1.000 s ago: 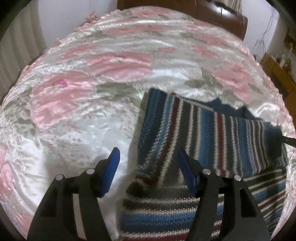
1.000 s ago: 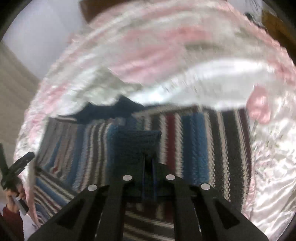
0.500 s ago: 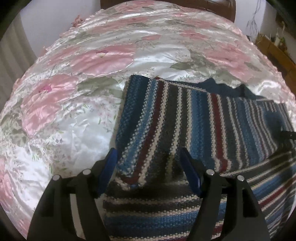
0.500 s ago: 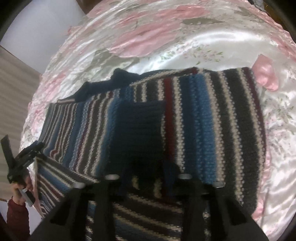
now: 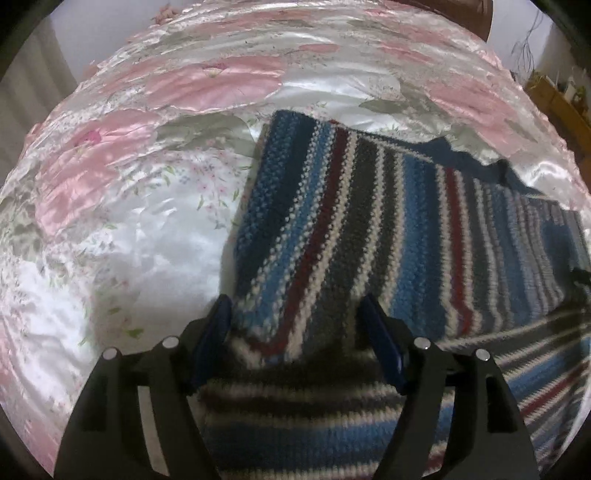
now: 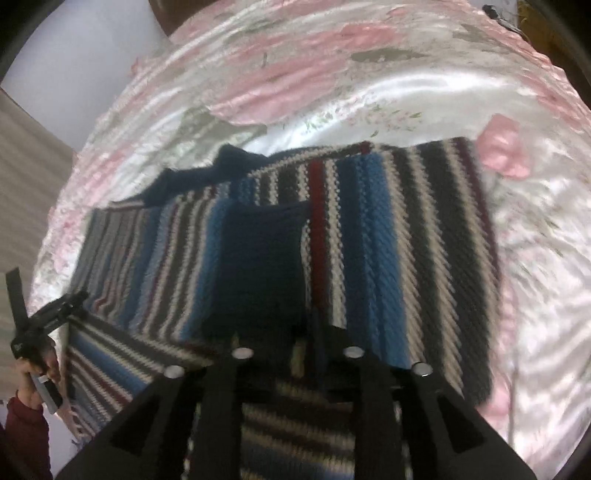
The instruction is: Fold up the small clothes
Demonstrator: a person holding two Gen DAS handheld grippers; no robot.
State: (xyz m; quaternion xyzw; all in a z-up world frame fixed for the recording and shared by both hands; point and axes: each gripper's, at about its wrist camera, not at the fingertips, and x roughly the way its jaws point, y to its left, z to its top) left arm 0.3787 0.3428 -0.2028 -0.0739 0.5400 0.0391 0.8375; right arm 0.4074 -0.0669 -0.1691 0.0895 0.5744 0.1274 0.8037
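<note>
A knitted sweater [image 5: 369,229] striped in blue, dark red, white and grey lies on the bed, its lower part folded toward me. My left gripper [image 5: 297,332] is open, and its blue pads [image 5: 218,332] straddle the near left corner of the fold. In the right wrist view the sweater [image 6: 406,240] has a dark blue sleeve cuff [image 6: 264,258] lying across its middle. My right gripper [image 6: 306,332] is at the cuff's near end, jaws narrow with knit between them. The fingertips are blurred against the dark wool.
A shiny satin bedspread [image 5: 129,258] with pink flowers covers the bed around the sweater. A wooden headboard [image 5: 461,14] and a shelf [image 5: 554,99] stand beyond it. A hand [image 6: 37,365] in a red sleeve holds the left gripper [image 6: 48,325] at the sweater's left edge.
The left gripper has moved right and forward until its open fingers straddle the sweater's corner. The right gripper has pulled back with the dark cuff, which now lies across the sweater's middle.
</note>
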